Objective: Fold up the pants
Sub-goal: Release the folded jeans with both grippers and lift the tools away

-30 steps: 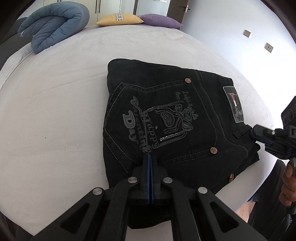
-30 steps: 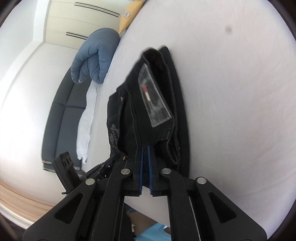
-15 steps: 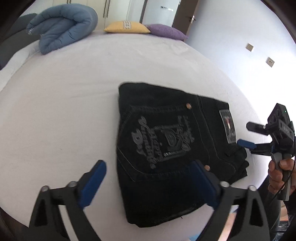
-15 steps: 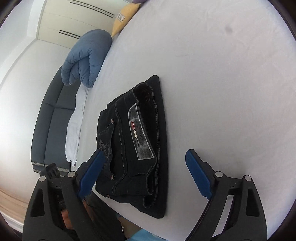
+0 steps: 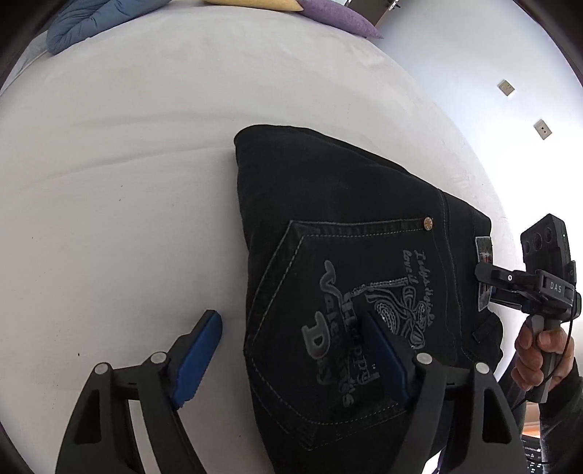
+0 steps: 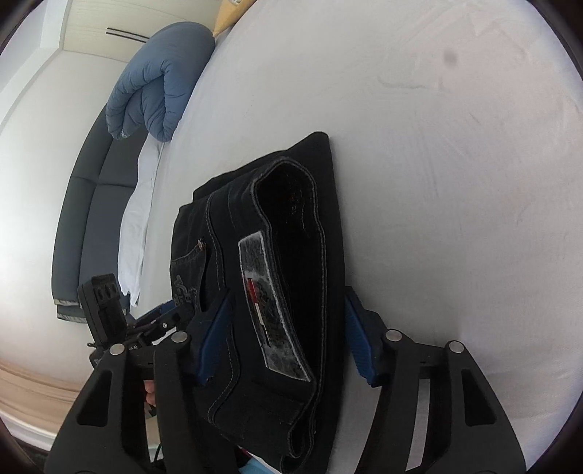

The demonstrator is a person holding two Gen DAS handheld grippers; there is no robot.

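Observation:
Black jeans (image 5: 339, 226) lie folded into a compact stack on the white bed (image 5: 127, 182), back pocket with grey embroidery facing up. My left gripper (image 5: 295, 361) is open, straddling the stack's left edge: one pad over the sheet, one over the pocket. My right gripper (image 6: 286, 342) is open and straddles the waistband end of the jeans (image 6: 291, 262), one pad on each side of the grey label patch (image 6: 269, 313). The right gripper also shows in the left wrist view (image 5: 490, 282) at the label.
A rolled blue duvet (image 5: 91, 22) and yellow and purple pillows (image 5: 339, 18) lie at the far end of the bed. A dark sofa (image 6: 87, 218) stands beyond the bed's left side. The bed's near edge is close under the jeans.
Both grippers opened from shut and let go of the jeans a second ago. They have since moved back in close and now straddle the folded stack with jaws open.

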